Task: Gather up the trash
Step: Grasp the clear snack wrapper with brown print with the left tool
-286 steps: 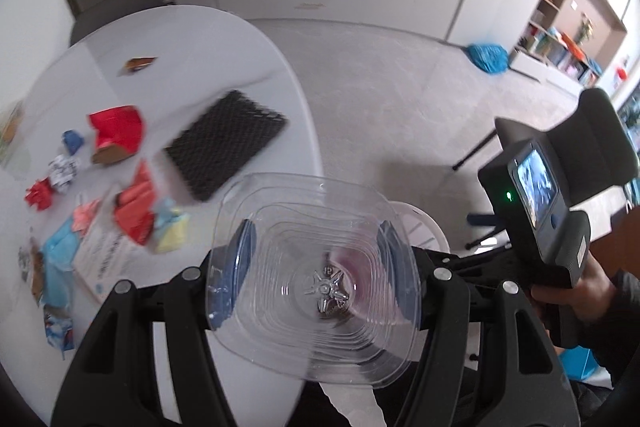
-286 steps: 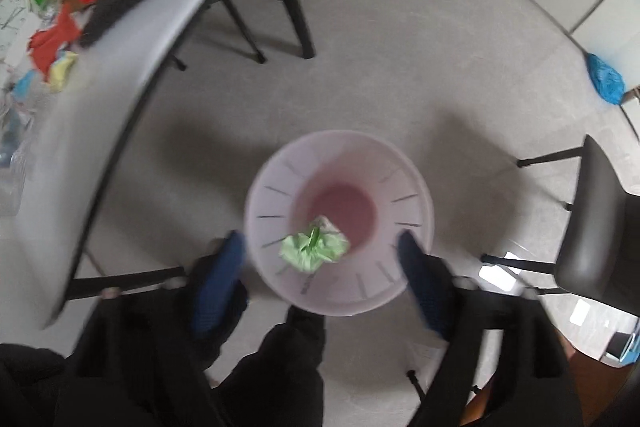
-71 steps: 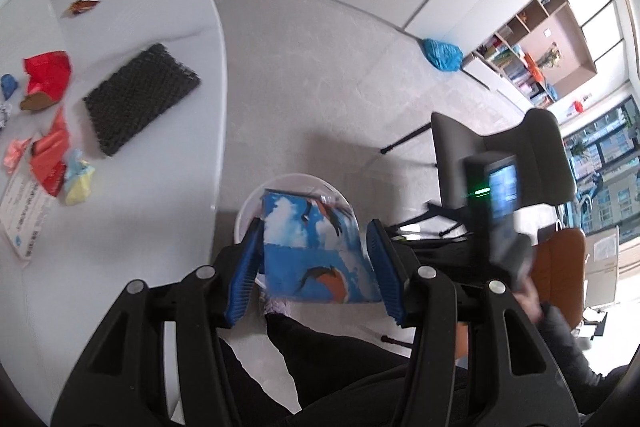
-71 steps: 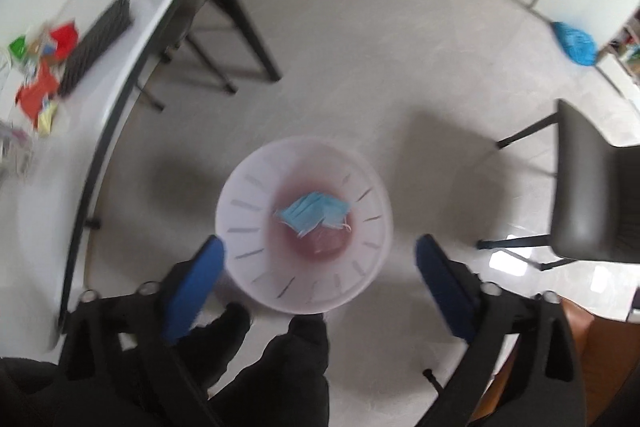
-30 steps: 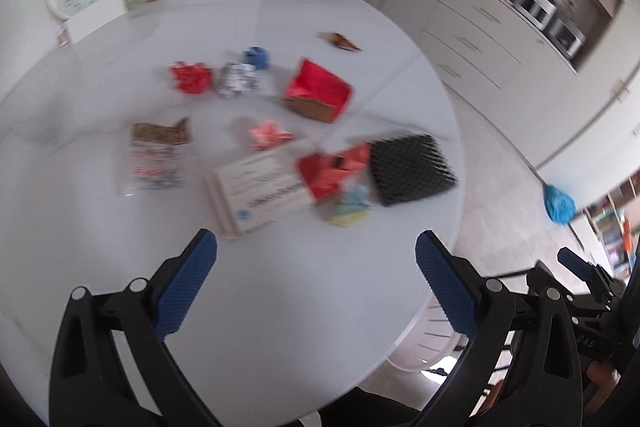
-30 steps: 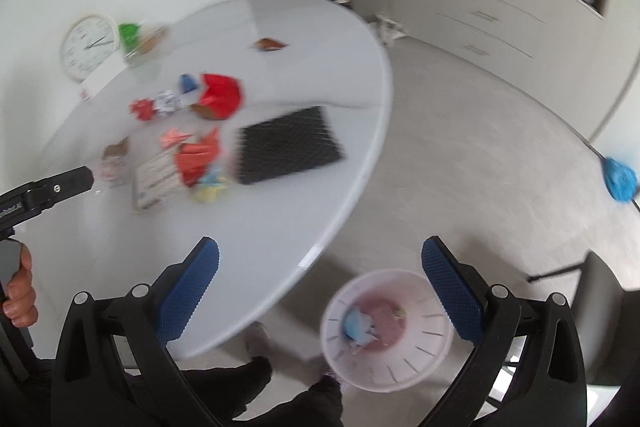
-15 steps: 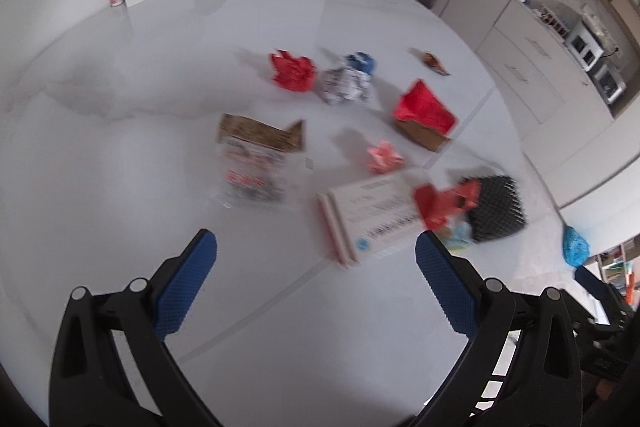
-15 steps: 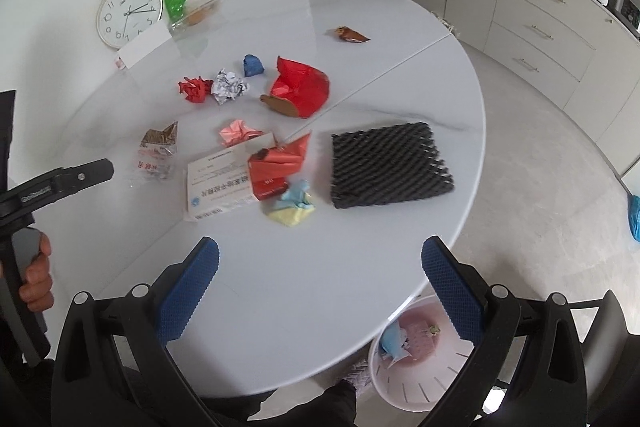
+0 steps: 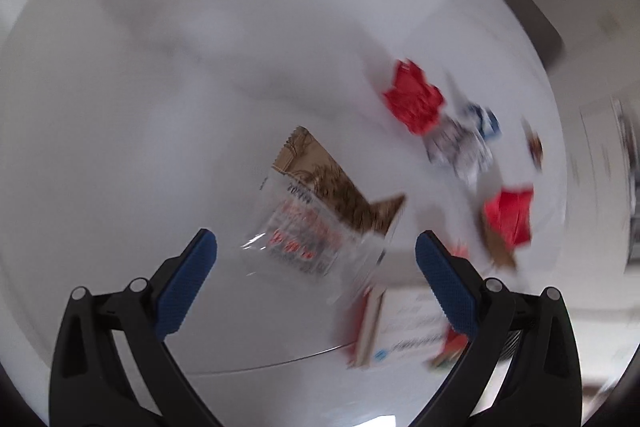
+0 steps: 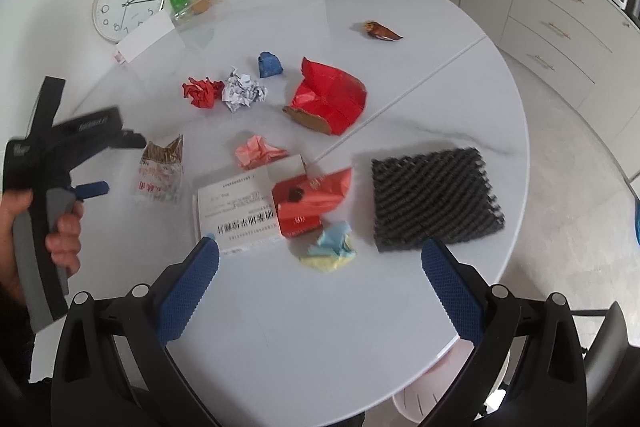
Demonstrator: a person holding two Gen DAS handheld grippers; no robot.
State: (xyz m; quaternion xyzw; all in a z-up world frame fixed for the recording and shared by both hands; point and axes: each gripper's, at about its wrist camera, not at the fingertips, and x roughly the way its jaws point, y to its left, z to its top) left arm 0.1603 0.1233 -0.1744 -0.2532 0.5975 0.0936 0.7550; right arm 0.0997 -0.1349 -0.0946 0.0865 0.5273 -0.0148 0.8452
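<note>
Since half a second ago the left gripper [image 9: 316, 255] has dropped close over the round white table [image 10: 460, 75], its fingers spread wide and empty around a clear-and-brown snack wrapper [image 9: 320, 211] near the table's left edge; the view is blurred by motion. The right gripper [image 10: 320, 287] hangs above the near edge, fingers likewise spread and holding nothing.

Most of the job looks undone. Left on the table, largest first: a black foam mesh sheet [image 10: 434, 199] at the right edge, a printed white box [image 10: 236, 215] and torn red packet [image 10: 312, 203] at the centre, a red carton [image 10: 332, 99] behind them, then pink [image 10: 258, 151], red [image 10: 202, 91], white [image 10: 243, 93], blue-yellow [image 10: 330, 247] and small blue [image 10: 269, 65] wads, and a brown scrap [image 10: 380, 30] toward the far edge. The pink bin [image 10: 420, 393] peeks out below the near-right edge, its contents hidden.
</note>
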